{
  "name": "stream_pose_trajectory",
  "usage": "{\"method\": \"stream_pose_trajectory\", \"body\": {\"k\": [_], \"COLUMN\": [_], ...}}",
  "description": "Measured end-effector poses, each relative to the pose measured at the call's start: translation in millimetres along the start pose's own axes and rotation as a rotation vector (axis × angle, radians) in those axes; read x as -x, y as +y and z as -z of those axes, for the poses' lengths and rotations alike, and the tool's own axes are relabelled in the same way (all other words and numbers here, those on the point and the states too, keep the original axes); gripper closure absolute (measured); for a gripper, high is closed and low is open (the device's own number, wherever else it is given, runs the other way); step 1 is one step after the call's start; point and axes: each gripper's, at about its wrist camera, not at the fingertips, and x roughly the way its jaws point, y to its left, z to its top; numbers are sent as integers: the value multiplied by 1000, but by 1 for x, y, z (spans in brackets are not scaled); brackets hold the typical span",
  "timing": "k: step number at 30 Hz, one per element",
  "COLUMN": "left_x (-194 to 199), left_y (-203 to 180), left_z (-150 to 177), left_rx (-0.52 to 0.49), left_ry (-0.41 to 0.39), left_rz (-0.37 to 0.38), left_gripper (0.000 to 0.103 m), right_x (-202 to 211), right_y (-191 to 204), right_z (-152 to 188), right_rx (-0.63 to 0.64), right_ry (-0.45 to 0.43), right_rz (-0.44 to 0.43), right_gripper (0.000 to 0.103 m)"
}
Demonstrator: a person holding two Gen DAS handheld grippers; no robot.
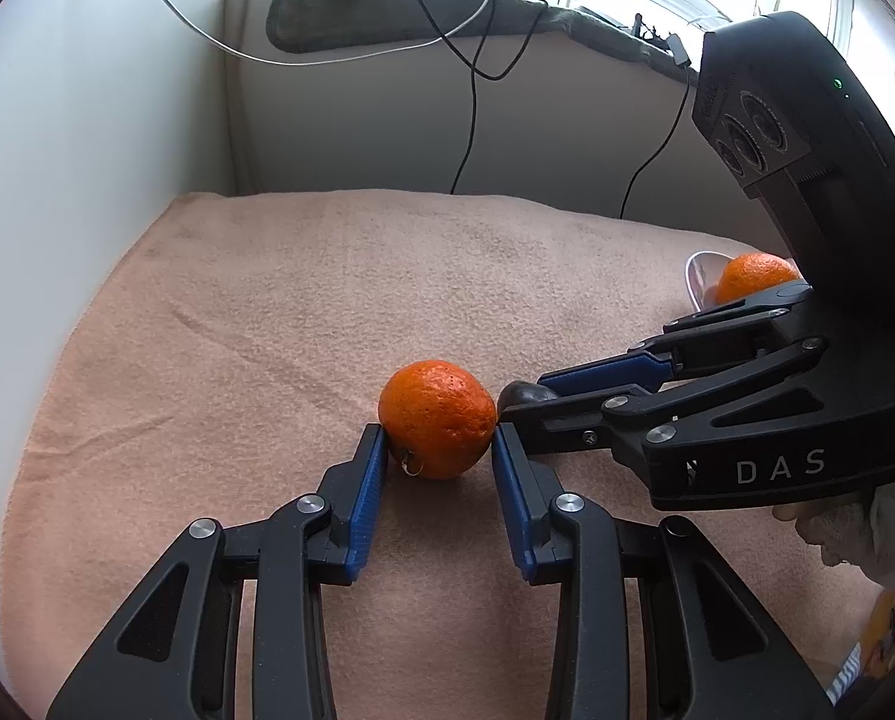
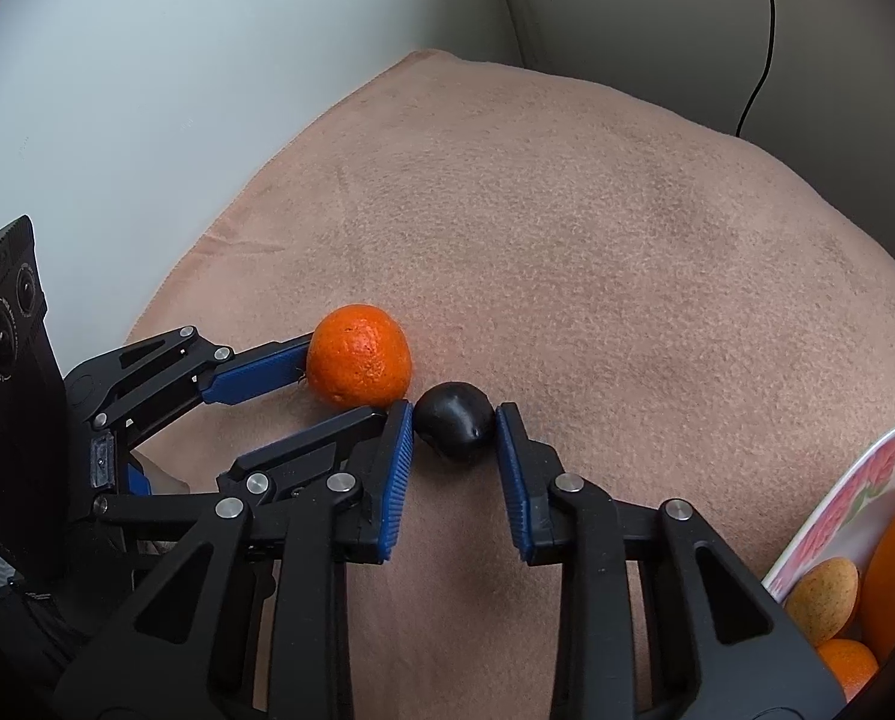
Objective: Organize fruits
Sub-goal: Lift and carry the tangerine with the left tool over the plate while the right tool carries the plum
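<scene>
1. Left gripper (image 1: 438, 450) closed on orange (image 1: 437, 418), pads touching both sides; fruit resting on blanket (image 1: 327, 300), mid-surface, toward near edge.
2. Right gripper (image 2: 454, 441) clamped on dark fruit (image 2: 454, 429), touching the orange's right side; also on the blanket.
3. Both grips low and angled down, likely for a simultaneous lift.
4. Plate (image 2: 837, 480) at right edge already holding several fruits; judged the destination.
5. Risk: crowded fingers nudging neighbouring fruit on lift.

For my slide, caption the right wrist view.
Right tongs shut on a dark plum beside an orange in the left tongs.
</scene>
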Motion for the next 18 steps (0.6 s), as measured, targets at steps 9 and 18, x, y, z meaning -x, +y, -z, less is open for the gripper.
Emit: {"method": "stream_pose_trajectory", "body": {"k": [9, 18], "left_x": [13, 29], "left_y": [1, -12], "left_z": [4, 2], "left_rx": [19, 12], "left_ry": [-22, -53], "left_rz": [9, 26], "left_gripper": [69, 69], "right_x": [21, 49], "right_y": [4, 6], "right_z": [6, 13], "right_rx": [9, 14], "right_ry": [-39, -92], "right_rz": [3, 9], "right_gripper": [74, 74]}}
